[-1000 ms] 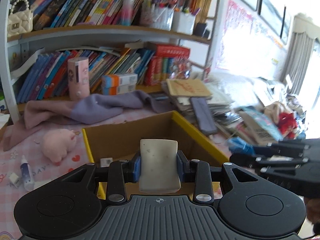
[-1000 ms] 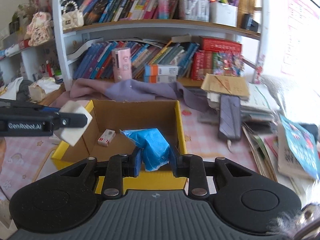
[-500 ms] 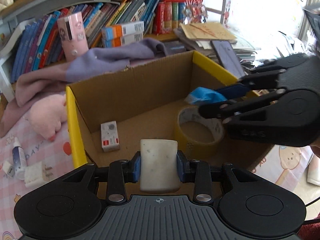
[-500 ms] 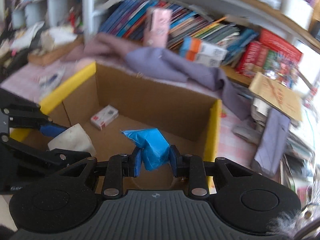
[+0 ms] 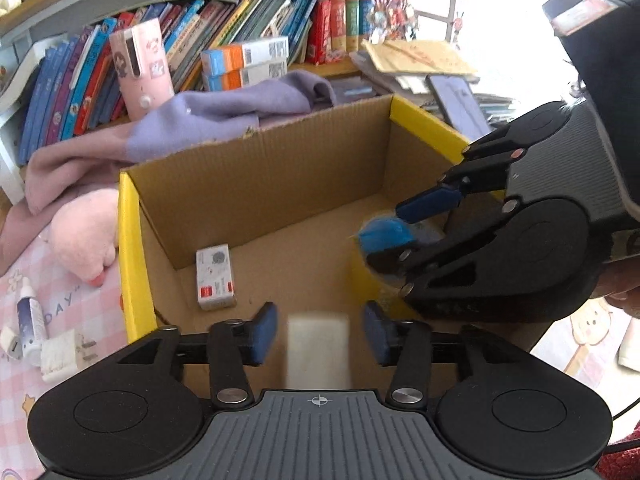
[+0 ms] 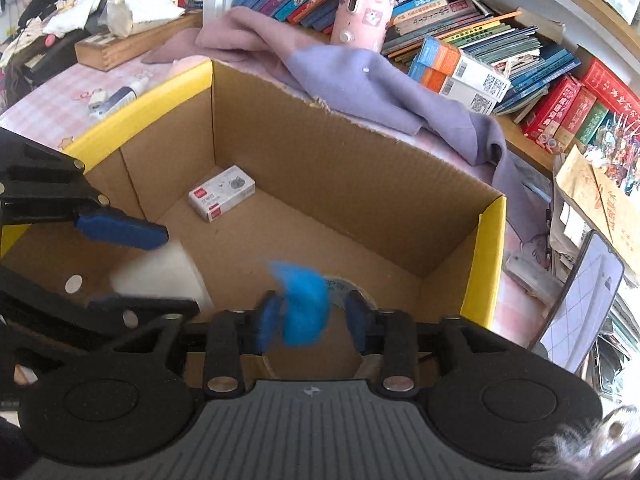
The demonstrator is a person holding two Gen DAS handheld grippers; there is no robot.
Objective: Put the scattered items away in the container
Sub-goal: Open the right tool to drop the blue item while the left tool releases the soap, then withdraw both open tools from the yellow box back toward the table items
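both grippers' jaws have just been opening over the cardboard box [image 5: 256, 184], the left gripper [image 5: 319, 334] freeing a light, stiff white block [image 5: 318, 354], the right gripper [image 6: 312, 316] a soft blue wad [image 6: 306, 304].

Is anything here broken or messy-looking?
Yes. The cardboard box has a ragged, torn top edge on its far wall, where the purple cloth spills over it. Beside the box, a small bottle and a white plug lie scattered on the pink tablecloth.
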